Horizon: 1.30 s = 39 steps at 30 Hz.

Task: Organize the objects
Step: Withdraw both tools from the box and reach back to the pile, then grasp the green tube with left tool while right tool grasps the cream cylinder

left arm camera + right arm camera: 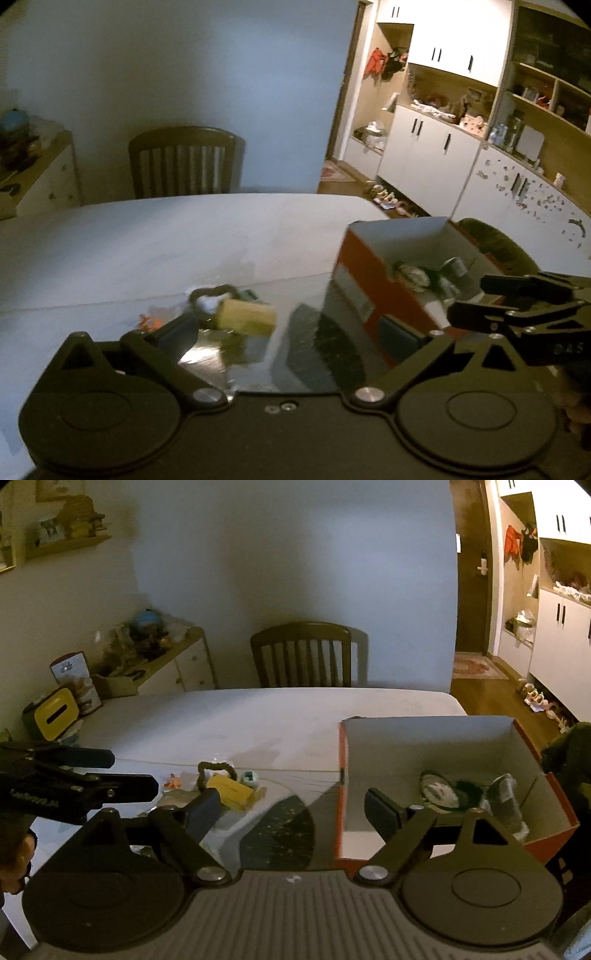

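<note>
The left gripper's point(291, 334) fingers point(177, 334) stand wide apart with nothing between them, above the dim counter point(147, 240). The right gripper's point(291, 808) fingers point(201, 810) are spread too and hold nothing; its right finger hangs over the near wall of the box point(424, 738), its left finger over the counter beside the loose things.

The box is orange outside, white inside, open on top, and sits on the counter's right side. Inside it lie a round pale item point(437, 790), something dark green just beside it, and a grey wrapped piece point(508, 797) against the right wall; what these are is hard to tell.

Left of the box, on the counter, a small cluster is left: a yellow block point(231, 792), a dark loop point(216, 770) touching its far end, a small teal-and-white thing point(249, 777) just right of it, and a tiny orange piece point(173, 782) to the left. The left view is blurred.

A wooden chair point(301, 653) stands behind the counter's far edge.
</note>
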Tool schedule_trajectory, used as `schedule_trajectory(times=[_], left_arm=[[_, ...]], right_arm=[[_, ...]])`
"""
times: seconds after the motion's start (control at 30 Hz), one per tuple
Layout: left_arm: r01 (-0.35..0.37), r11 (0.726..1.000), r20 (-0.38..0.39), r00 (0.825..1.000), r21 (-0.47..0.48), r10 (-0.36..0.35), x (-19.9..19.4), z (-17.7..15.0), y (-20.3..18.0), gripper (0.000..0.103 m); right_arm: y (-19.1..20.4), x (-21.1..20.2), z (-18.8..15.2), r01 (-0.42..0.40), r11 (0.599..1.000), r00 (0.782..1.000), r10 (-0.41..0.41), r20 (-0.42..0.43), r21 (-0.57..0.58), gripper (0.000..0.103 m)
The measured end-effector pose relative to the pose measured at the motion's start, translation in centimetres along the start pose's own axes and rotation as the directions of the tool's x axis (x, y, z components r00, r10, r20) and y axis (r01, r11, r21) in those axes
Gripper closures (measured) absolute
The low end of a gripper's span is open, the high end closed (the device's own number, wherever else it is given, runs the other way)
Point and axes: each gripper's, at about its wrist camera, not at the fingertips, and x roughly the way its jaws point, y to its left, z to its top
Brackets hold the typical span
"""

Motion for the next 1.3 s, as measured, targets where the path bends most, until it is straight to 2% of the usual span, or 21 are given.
schedule_trajectory(times=[0.23, 0.3, 0.47, 0.63, 0.73, 0.87, 1.03, 1.13, 1.3], left_arm=[[-0.031, 0.998, -0.046, 0.999, -0.053, 0.029, 0.4, -2.5, 3.8, 0.0], [-0.02, 0.994, -0.076, 0.997, -0.105, 0.012, 0.7, -3.4, 4.9, 0.0], [-0.012, 0.992, -0.116, 0.993, -0.127, -0.003, 1.5, -6.0, 6.5, 0.0], [-0.003, 0.977, -0.192, 0.981, -0.214, -0.04, 2.7, -8.5, 8.2, 0.0], [-0.005, 0.98, -0.226, 0.973, -0.2, -0.041, 3.4, -9.9, 8.4, 0.0], [-0.032, 0.988, -0.261, 0.965, -0.15, -0.009, 3.9, -11.1, 8.1, 0.001], [-0.029, 0.991, -0.244, 0.97, -0.13, -0.003, 3.8, -11.8, 8.0, 0.004], [-0.038, 0.991, -0.253, 0.968, -0.127, 0.005, 4.4, -12.0, 8.0, 0.013], [-0.038, 0.993, -0.239, 0.971, -0.109, 0.011, 4.7, -12.2, 7.6, 0.021]], right_arm=[[3.2, 1.6, -1.5, -0.011, 0.999, 0.999, 0.01, -0.03, -0.039, 0.018], [4.0, 2.2, -1.9, -0.022, 0.999, 0.998, 0.02, -0.055, -0.049, 0.018], [5.6, 4.5, -3.1, -0.09, 0.994, 0.985, 0.08, -0.153, -0.06, 0.018], [6.4, 6.9, -4.3, -0.102, 0.992, 0.973, 0.084, -0.217, -0.073, 0.018], [7.0, 8.3, -4.9, -0.116, 0.989, 0.965, 0.09, -0.245, -0.096, 0.018], [7.5, 10.2, -5.8, -0.117, 0.988, 0.951, 0.082, -0.297, -0.102, 0.018], [8.1, 11.6, -6.4, -0.141, 0.983, 0.938, 0.095, -0.332, -0.118, 0.018], [8.9, 12.4, -6.7, -0.178, 0.973, 0.928, 0.116, -0.354, -0.147, 0.021], [9.7, 14.1, -7.3, -0.207, 0.965, 0.907, 0.127, -0.402, -0.163, 0.036]])
